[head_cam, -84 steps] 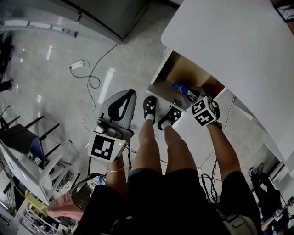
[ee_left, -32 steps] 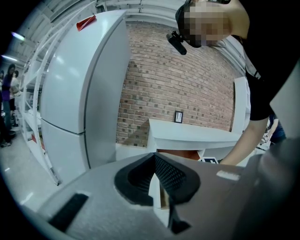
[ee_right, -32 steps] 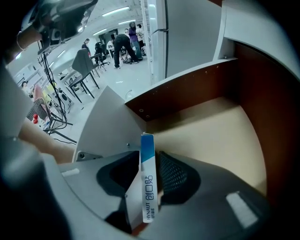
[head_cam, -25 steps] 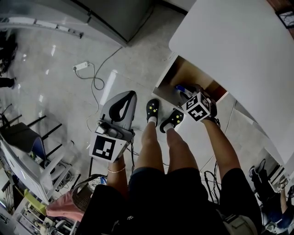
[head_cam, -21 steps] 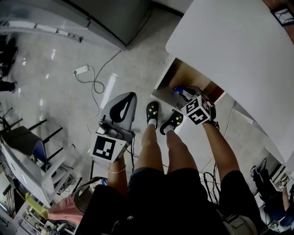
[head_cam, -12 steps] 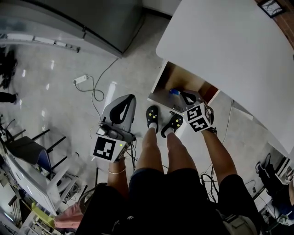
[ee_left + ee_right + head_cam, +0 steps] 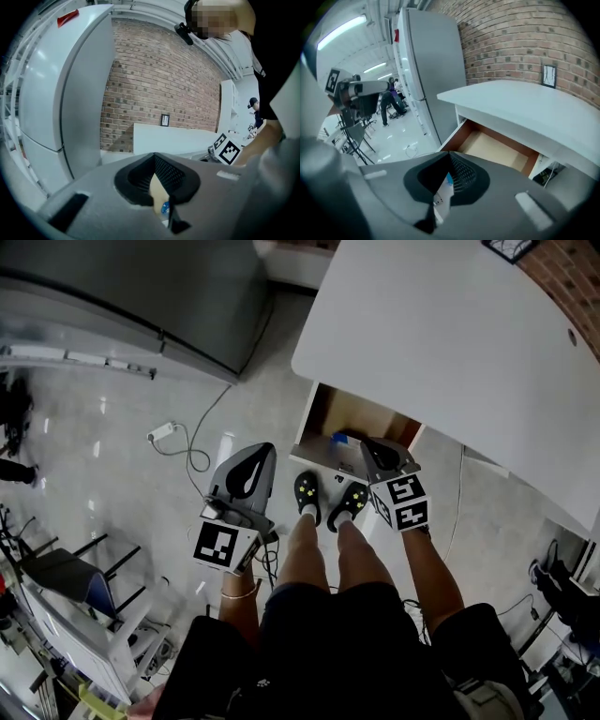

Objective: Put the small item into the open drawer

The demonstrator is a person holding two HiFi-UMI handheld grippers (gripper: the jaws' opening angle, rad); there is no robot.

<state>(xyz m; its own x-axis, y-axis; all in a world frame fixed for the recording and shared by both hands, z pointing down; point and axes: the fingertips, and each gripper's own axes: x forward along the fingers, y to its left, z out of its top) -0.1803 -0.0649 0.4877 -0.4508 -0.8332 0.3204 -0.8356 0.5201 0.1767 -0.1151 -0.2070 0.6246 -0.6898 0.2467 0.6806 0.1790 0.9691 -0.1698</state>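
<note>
An open wooden drawer [image 7: 323, 412] hangs under the white table [image 7: 450, 343]. A small blue item [image 7: 344, 438] lies inside it near the front. My right gripper [image 7: 369, 444] hovers at the drawer's front right corner, just beside the item, jaws shut and empty. In the right gripper view the shut gripper [image 7: 443, 187] points toward the drawer [image 7: 487, 147]. My left gripper [image 7: 263, 441] is held low over the floor, left of the drawer, shut with nothing in it; in its own view the gripper [image 7: 161, 202] faces the table [image 7: 173, 138].
A grey fridge [image 7: 141, 287] stands at the back left. A power strip with cable [image 7: 161, 432] lies on the floor. Chairs [image 7: 66, 568] crowd the left. The person's feet in black shoes [image 7: 307, 493] stand right before the drawer.
My right gripper has drawn back from inside the drawer toward its front right corner and closed. The blue item stays in the drawer. The left gripper barely moved.
</note>
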